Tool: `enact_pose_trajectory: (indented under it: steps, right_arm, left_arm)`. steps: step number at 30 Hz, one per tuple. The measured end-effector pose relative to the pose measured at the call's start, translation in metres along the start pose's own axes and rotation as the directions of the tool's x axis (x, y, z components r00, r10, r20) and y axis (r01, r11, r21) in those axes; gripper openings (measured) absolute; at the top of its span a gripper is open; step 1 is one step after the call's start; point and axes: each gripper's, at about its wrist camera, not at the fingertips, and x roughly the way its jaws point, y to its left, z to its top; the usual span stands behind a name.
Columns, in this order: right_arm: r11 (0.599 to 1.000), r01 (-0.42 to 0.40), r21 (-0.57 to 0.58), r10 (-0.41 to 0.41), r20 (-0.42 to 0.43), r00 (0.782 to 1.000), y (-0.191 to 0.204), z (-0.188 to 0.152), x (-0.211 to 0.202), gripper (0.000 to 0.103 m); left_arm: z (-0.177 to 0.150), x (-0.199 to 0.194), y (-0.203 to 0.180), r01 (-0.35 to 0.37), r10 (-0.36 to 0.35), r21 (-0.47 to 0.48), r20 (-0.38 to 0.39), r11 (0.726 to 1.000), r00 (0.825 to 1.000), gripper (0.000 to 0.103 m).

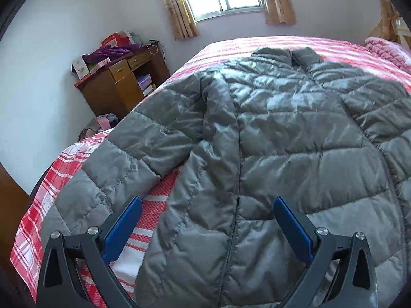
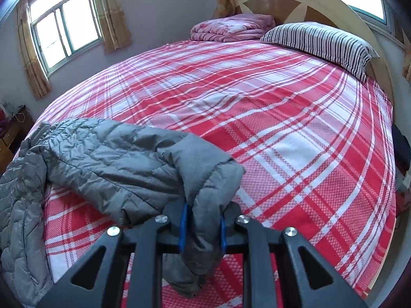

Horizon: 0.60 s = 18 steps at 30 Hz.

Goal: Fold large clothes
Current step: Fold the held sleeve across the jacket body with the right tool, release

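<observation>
With the right gripper [image 2: 202, 227] clamped on the jacket [image 1: 269, 133] sleeve's cuff [image 2: 208, 179] and the left gripper [image 1: 206, 227] wide and empty, the sleeve fold is starting; next, carry it across the body.

Each gripper [image 1: 206, 204] [image 2: 202, 215] has black linkage arms, silver screws, blue pads.

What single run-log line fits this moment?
task: fold jacket | left gripper: open | right gripper: shut on sleeve | bed
</observation>
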Motion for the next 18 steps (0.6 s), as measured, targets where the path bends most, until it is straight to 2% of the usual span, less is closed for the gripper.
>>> enact_pose_trajectory:
  steps: [4, 10, 14, 18]
  right_arm:
    - [0.999, -0.001, -0.049, 0.004, 0.068, 0.998, 0.019, 0.020, -0.012, 0.020]
    - [0.978, -0.042, -0.206, 0.082, 0.194, 0.978, 0.087, 0.059, -0.047, 0.020]
    - [0.944, -0.093, -0.318, 0.172, 0.230, 0.958, 0.146, 0.068, -0.069, 0.020]
    - [0.885, -0.131, -0.448, 0.260, 0.241, 0.935, 0.213, 0.058, -0.081, 0.020]
  left_arm:
    - [0.015, -0.020, 0.003, 0.033, -0.033, -0.020, 0.009, 0.999, 0.999, 0.102]
    - [0.039, -0.044, 0.013, 0.058, -0.057, -0.031, 0.035, 0.998, 0.998, 0.102]
    - [0.054, -0.037, 0.017, 0.035, -0.034, -0.034, 0.028, 0.999, 0.999, 0.102]
    - [0.064, -0.016, 0.027, 0.061, -0.064, -0.085, -0.033, 0.994, 0.997, 0.102]
